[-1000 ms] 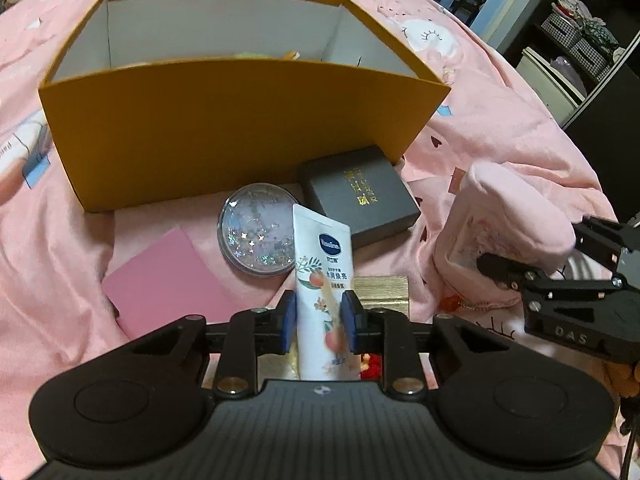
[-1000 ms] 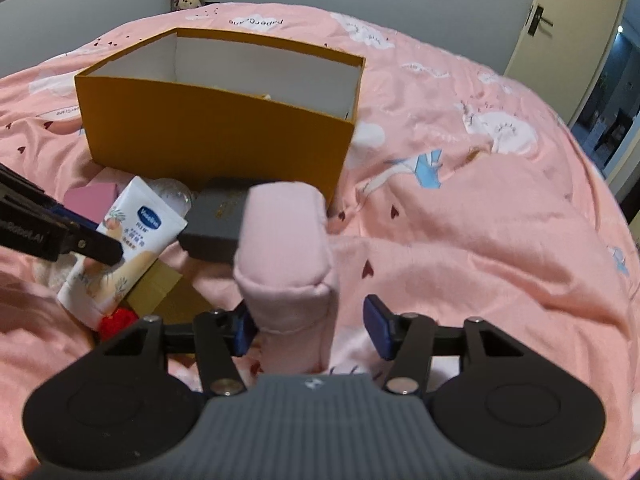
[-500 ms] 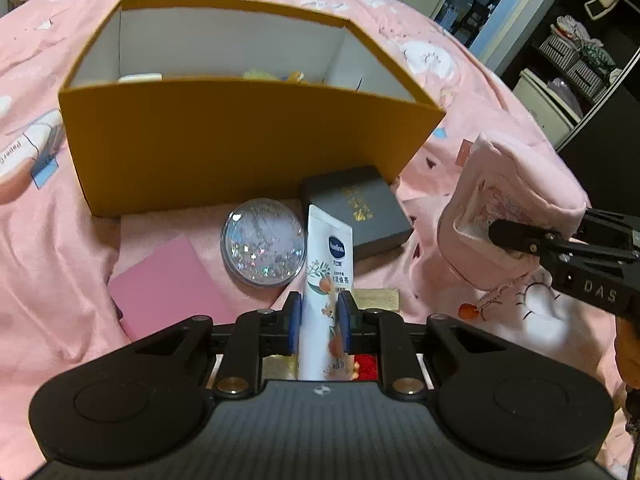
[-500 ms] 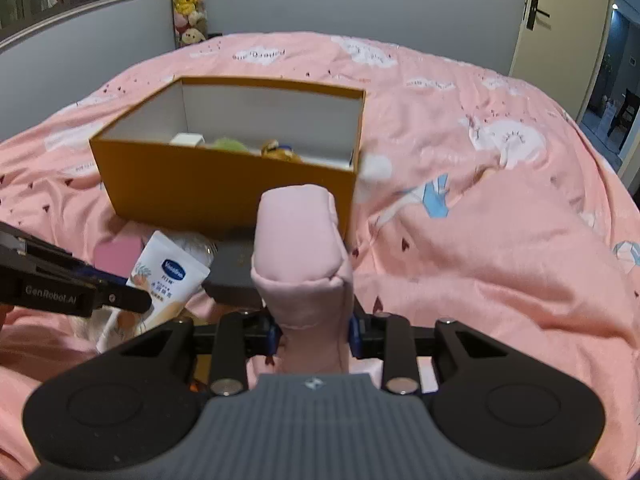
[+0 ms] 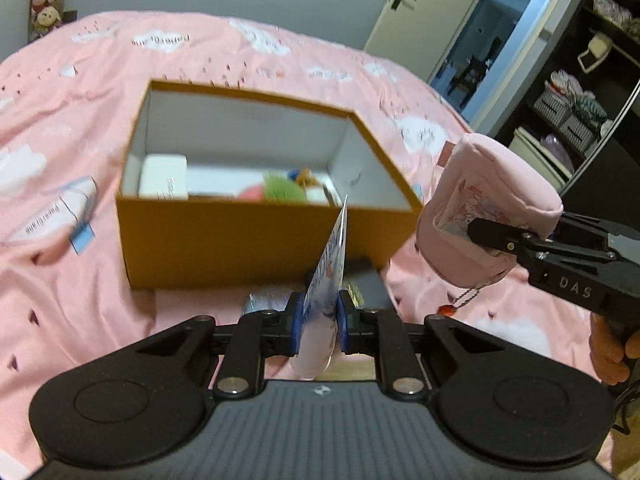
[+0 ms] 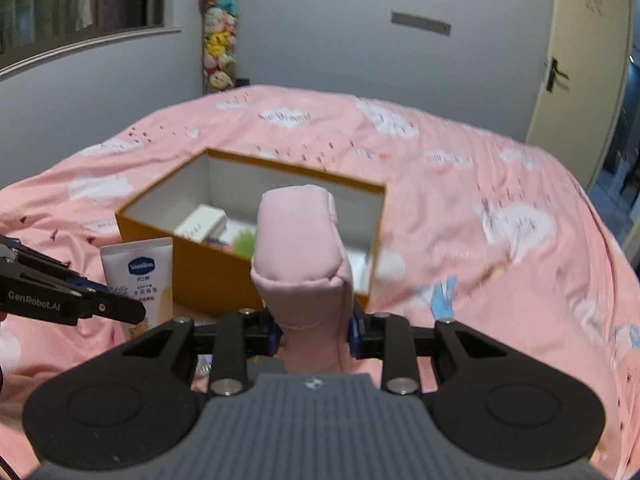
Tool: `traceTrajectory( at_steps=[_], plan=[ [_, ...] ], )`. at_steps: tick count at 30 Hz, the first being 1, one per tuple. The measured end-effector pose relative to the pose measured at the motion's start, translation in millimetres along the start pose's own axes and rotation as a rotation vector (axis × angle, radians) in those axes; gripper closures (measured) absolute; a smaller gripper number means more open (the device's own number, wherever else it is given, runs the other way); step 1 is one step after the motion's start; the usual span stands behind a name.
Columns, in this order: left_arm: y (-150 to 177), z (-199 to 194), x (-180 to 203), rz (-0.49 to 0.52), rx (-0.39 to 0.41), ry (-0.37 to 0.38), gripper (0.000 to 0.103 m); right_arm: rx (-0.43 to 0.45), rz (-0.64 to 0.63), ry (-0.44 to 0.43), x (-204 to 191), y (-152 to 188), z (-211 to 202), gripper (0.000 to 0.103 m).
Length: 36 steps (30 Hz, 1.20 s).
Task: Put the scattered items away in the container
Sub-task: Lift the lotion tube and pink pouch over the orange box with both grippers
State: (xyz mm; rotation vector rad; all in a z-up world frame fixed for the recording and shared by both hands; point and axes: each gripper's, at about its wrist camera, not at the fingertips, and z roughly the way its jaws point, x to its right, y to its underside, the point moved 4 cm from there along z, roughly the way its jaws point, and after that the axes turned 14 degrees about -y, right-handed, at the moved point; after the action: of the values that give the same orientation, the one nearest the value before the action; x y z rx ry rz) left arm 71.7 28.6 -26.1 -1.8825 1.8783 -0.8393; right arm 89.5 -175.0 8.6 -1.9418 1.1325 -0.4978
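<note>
Tube (image 5: 328,276) sits pinched near its cap in my left gripper (image 5: 319,322), soft and slippery; pouch (image 6: 300,248), light and squashy, is clamped low in my right gripper (image 6: 314,330), both before the orange box (image 5: 224,240).

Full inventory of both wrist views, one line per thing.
Box: 1, orange, white inside, on bed.
Items in box: several, white, green, blurred.
Lotion tube: 1, white, in left grip.
Fabric pouch: 1, pink, in right grip.
Glitter disc: 1, partly hidden before box.
Dark box: 1, before box.
Bedspread: 1, pink.
Plush toys: several, on wall.
Left hand-held gripper: shut on tube.
Right hand-held gripper: shut on pouch.
</note>
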Motion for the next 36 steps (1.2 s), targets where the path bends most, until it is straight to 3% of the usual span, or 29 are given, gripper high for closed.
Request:
traceTrajectory(
  at_steps=[12, 21, 25, 36],
  plan=[
    [-65.9, -30.0, -20.5, -0.004, 0.147, -0.025, 0.084, 0.098, -0.052, -0.118, -11.8, -59.9, 13.9, 0.070],
    [-113.5, -22.5, -44.9, 0.005, 0.181, -0.108, 0.084, 0.078, 0.158, -0.306, 5.0, -102.2, 75.7, 0.070],
    [-122.5, -2.0, -53.1, 0.021, 0.123, -0.117, 0.084, 0.012, 0.297, -0.412, 15.7, -109.6, 117.8, 0.070],
    [-133.4, 36.0, -72.4, 0.072, -0.015, -0.147, 0.084, -0.261, 0.473, -0.634, 21.5, -90.5, 208.5, 0.070]
  ],
)
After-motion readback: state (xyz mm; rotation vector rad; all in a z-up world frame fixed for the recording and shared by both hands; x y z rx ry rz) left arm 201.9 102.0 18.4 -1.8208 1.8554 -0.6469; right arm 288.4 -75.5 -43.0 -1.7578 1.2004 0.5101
